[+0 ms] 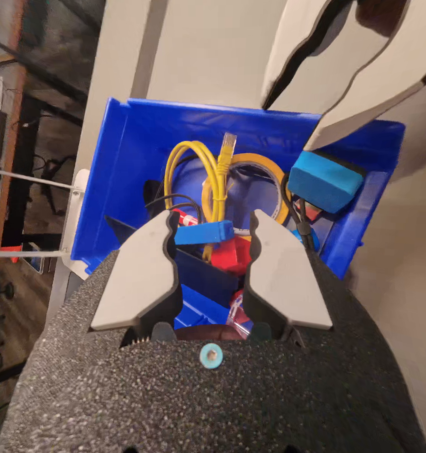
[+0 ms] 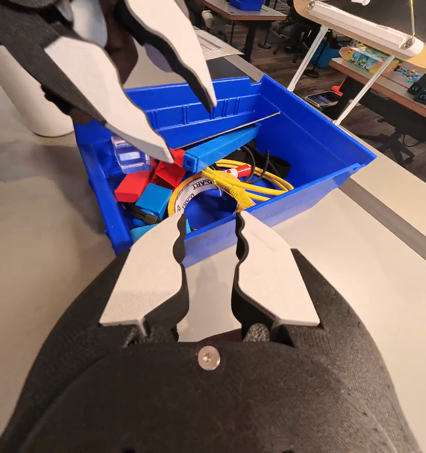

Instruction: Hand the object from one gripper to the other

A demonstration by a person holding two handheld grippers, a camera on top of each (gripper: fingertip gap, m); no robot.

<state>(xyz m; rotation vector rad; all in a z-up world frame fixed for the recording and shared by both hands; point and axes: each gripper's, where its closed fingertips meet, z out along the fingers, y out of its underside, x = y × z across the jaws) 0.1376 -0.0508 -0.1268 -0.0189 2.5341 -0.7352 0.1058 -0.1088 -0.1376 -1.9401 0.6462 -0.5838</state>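
Observation:
A blue bin [image 1: 207, 105] [image 2: 317, 132] on a pale table holds a long blue bar [image 1: 202, 232] [image 2: 221, 147], red blocks [image 1: 229, 255] [image 2: 133, 186], a light blue block [image 1: 324, 181] [image 2: 155, 199], a yellow tape roll [image 1: 268, 161] [image 2: 182, 193], a coiled yellow cable [image 1: 219, 186] [image 2: 256, 186] and a clear block [image 2: 129, 154]. My left gripper [image 1: 213, 215] [image 2: 189, 132] is open and empty, just above the blue bar's end. My right gripper [image 2: 210, 215] [image 1: 285, 127] is open and empty, at the bin's near wall.
Black cables lie among the bin's contents. A white cylinder [image 2: 47, 110] stands beside the bin. A white lamp bar [image 2: 366, 31] on thin rods hangs past the table's far edge. Other tables with boxes stand farther back.

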